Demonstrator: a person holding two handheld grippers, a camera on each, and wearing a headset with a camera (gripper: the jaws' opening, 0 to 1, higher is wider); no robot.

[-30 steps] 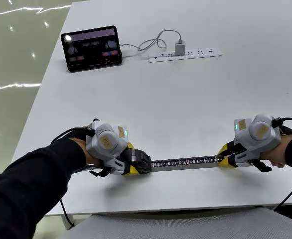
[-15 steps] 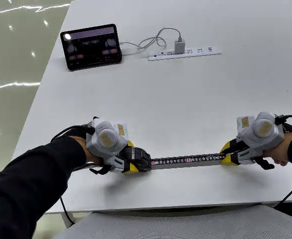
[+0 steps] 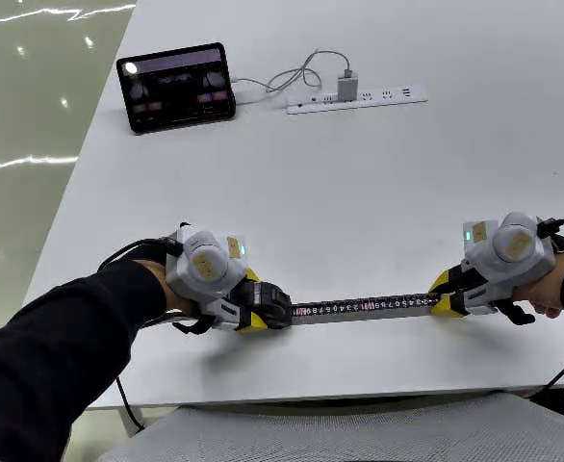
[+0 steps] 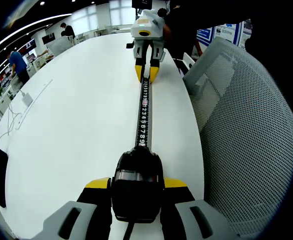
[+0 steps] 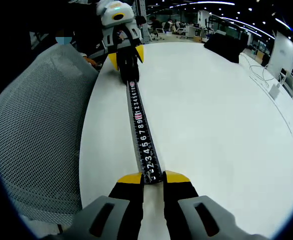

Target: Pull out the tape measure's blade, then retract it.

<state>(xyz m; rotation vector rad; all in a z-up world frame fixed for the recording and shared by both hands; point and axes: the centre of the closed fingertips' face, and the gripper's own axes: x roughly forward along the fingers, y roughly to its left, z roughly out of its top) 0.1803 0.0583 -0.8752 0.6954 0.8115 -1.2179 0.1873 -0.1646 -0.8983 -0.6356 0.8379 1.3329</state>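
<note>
Case: chunky black plastic tape-measure case (image 4: 137, 175), looks rigid, clamped by left gripper (image 3: 251, 306).
Blade: thin numbered metal blade (image 5: 141, 135), probably springy; right gripper (image 5: 153, 177) pinches its tip.

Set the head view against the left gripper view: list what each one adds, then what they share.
Head view: the lit screen of the tablet, the person's black sleeve and the glossy floor. Left gripper view: the open office beyond the table, with a person in blue. Shared: the white table, the black tape case clamped in the left gripper, and its blade stretched to the right gripper, jaws shut on its end.
</note>
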